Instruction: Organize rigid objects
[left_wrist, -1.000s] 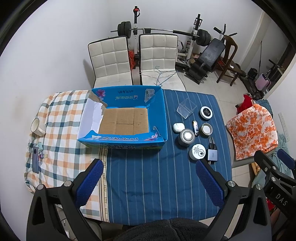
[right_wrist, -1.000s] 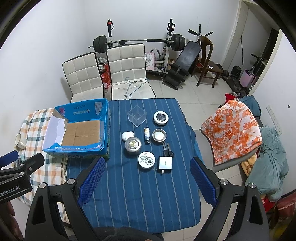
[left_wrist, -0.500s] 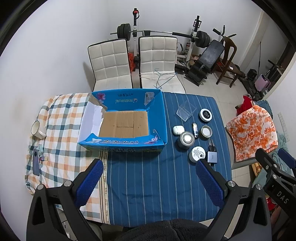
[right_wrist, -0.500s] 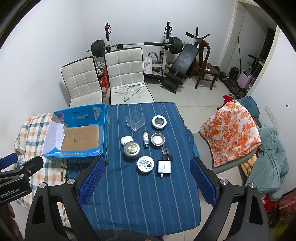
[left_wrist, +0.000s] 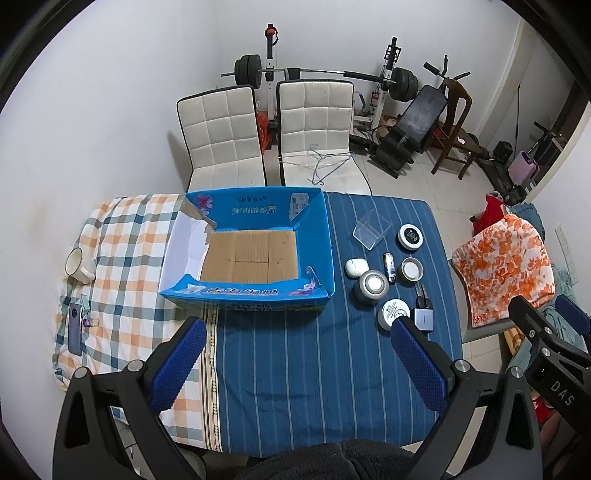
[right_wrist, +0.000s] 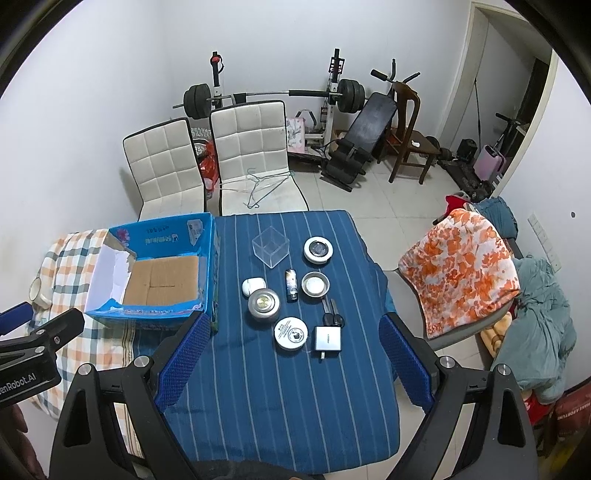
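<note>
Gym gear and two white chairs (left_wrist: 266, 133) stand behind a cloth-covered worktop (left_wrist: 295, 354).

Both views have pulled back and up over the last second, so more worktop shows; nothing is picked up yet. Left tool (left_wrist: 295, 365) and right tool (right_wrist: 291, 362) gape wide, holding nothing. Box (left_wrist: 247, 291) sits empty; right of it cluster the tins (right_wrist: 263, 303), clear cube (right_wrist: 270, 245), lighter (right_wrist: 291, 283), keys (right_wrist: 332, 314) and charger (right_wrist: 327, 338).
</note>
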